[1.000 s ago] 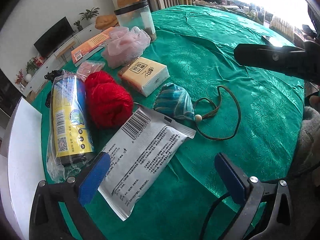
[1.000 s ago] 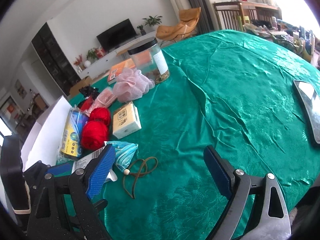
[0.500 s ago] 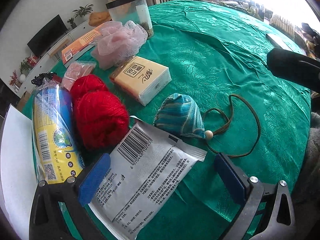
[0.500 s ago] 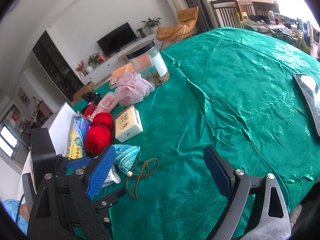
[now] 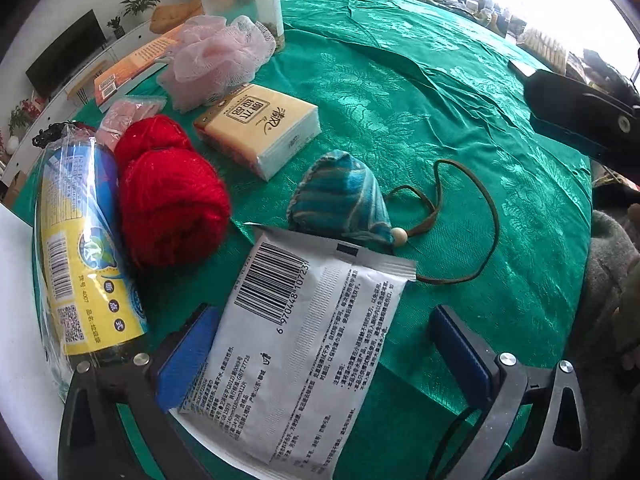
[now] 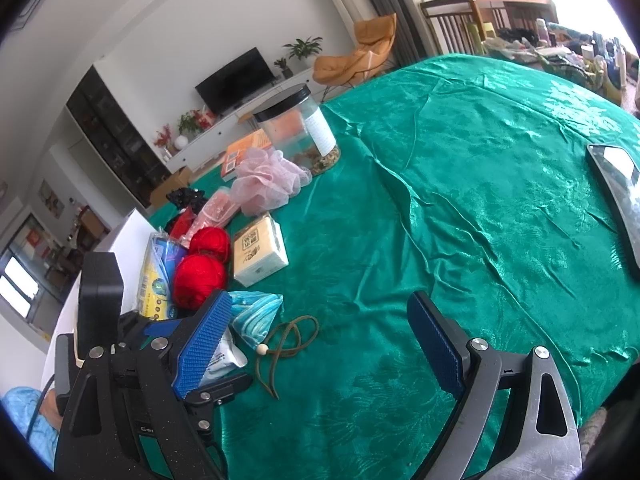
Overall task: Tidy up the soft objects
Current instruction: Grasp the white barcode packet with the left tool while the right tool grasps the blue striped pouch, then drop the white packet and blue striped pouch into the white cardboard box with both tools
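Note:
My left gripper (image 5: 324, 354) is open, its blue pads on either side of a white wet-wipe packet (image 5: 296, 344) lying flat on the green cloth. Beyond the packet sit a blue striped pouch (image 5: 340, 198) with a brown cord (image 5: 460, 216), two red yarn balls (image 5: 168, 196), a yellow tissue pack (image 5: 260, 128), a pink mesh sponge (image 5: 218, 60) and a wrapped roll (image 5: 76, 248). My right gripper (image 6: 320, 344) is open and empty over bare cloth, to the right of the pouch (image 6: 256, 312) and yarn (image 6: 198, 280). The left gripper's body shows beside its left finger.
A clear jar with a black lid (image 6: 298, 132) and an orange book (image 6: 244, 150) stand at the back of the round table (image 6: 460, 200). A phone or tablet (image 6: 618, 196) lies at the right. A white box (image 5: 16, 320) is at the table's left edge.
My left gripper has moved forward and lower, so the white packet now lies between its pads. The right gripper has tilted slightly; its view shifted a little.

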A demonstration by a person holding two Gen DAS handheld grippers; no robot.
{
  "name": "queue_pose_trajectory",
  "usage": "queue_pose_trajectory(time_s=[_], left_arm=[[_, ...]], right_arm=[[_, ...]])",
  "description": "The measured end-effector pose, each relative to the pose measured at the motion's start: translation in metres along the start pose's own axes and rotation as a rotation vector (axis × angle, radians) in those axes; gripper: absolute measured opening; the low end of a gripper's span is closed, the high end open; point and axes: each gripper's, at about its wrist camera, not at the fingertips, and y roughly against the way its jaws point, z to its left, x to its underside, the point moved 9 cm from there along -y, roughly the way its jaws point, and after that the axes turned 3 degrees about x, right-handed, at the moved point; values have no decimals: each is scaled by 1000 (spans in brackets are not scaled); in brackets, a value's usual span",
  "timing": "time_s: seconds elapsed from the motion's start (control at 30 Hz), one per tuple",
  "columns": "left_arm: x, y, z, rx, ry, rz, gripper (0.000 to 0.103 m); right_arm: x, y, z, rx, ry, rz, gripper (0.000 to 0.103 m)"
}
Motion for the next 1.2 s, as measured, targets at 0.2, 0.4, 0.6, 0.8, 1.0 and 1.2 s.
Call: queue_pose_trajectory(time_s=[0.2, 0.4, 0.6, 0.8, 1.0, 1.2], left_arm=[[22, 5, 6, -2, 78, 19, 103], [23, 5, 15, -59, 153, -40, 103], [24, 9, 16, -74, 193, -36, 92], [45, 35, 26, -29, 322, -130, 71], [90, 71, 48, -79, 473, -201, 71], [92, 95, 51, -62, 507, -259, 71]], right_arm=[[-2, 3, -3, -11, -23, -14, 91], [-2, 0, -11, -26, -77, 2, 91], [-1, -1, -19, -35, -126, 11, 91], [2, -5, -21, -39, -138, 36, 91], [18, -28, 18, -82, 31, 174, 91], [53, -78, 85, -47, 407, 327, 90]])
